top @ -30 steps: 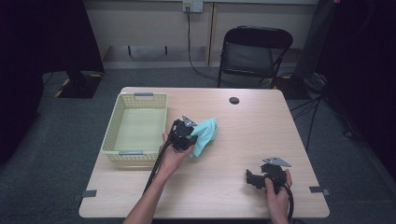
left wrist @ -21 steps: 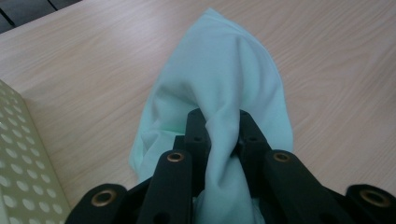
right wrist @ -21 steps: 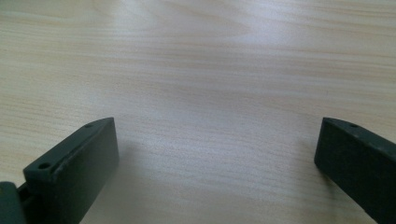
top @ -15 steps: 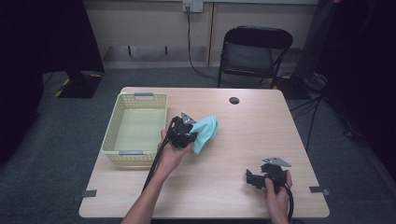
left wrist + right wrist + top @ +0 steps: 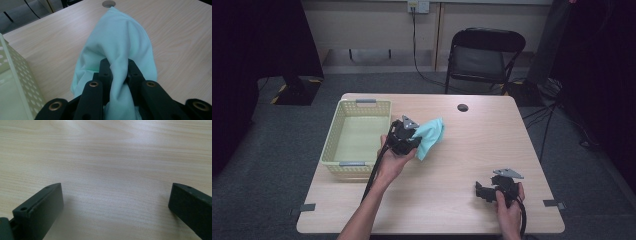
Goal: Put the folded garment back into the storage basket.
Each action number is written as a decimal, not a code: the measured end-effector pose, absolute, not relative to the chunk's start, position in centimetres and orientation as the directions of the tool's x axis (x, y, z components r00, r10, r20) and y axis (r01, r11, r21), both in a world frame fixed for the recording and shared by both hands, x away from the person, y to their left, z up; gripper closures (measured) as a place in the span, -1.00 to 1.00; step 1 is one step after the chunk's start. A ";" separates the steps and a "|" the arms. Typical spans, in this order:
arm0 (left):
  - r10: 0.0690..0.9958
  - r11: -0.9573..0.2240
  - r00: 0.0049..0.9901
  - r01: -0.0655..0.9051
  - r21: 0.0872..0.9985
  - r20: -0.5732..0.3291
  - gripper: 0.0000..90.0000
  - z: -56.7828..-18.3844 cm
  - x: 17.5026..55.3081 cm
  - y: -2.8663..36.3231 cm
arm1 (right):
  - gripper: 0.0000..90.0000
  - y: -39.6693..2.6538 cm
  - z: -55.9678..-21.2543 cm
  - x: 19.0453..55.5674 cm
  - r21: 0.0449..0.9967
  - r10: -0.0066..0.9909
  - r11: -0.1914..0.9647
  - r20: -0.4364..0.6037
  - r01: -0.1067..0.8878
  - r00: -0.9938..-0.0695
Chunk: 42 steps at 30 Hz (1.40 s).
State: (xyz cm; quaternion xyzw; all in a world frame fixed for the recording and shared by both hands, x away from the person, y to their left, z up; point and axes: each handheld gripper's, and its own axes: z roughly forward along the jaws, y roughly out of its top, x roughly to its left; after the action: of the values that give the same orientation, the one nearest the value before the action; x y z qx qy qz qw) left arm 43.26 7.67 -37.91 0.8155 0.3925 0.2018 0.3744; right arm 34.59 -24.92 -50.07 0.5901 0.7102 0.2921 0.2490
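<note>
Item: cloth (image 5: 430, 136), pale turquoise, soft and unpatterned, gathered into a loose bunch with long vertical folds; in the left gripper view the cloth (image 5: 120, 50) is pinched at a fold and drapes away from the jaws toward the wooden table (image 5: 180, 37), its far tip near a dark round disc (image 5: 109, 3). Location: above the table's middle, just right of the yellow perforated basket (image 5: 357, 135), hanging from the left gripper (image 5: 409, 137); its lower edge appears clear of the tabletop, though contact cannot be fully judged. Left gripper (image 5: 117, 67): jaws pressed together on the cloth, fabric squeezed between them. Right gripper (image 5: 479, 190): resting low at the table's near right corner, held by the person's hand (image 5: 509, 212); in the right gripper view the jaws stand spread wide over bare wood, nothing between them. Change since the earlier frames: the left gripper and cloth sit slightly higher, the bunch lifted a little off the surface; the right gripper, basket and disc are unchanged in place.
</note>
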 end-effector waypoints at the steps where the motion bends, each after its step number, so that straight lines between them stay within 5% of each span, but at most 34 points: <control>1: 0.791 -0.410 0.611 0.489 0.770 0.034 0.75 -37.9 43.3 7.7 | -1.00 -24.9 -50.1 34.6 0.709 0.984 0.133 -0.009 0.693 -0.180; 42: 0.801 -0.381 0.598 0.472 0.795 0.029 0.75 -35.7 43.1 10.3 | -1.00 -24.9 -50.1 34.6 0.709 0.984 0.133 -0.009 0.693 -0.180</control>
State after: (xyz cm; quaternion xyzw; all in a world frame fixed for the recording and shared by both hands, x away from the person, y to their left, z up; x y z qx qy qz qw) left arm 43.10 10.32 -35.74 0.8040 0.3958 0.2106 0.3907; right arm 34.59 -24.92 -50.07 0.5901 0.7103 0.2920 0.2490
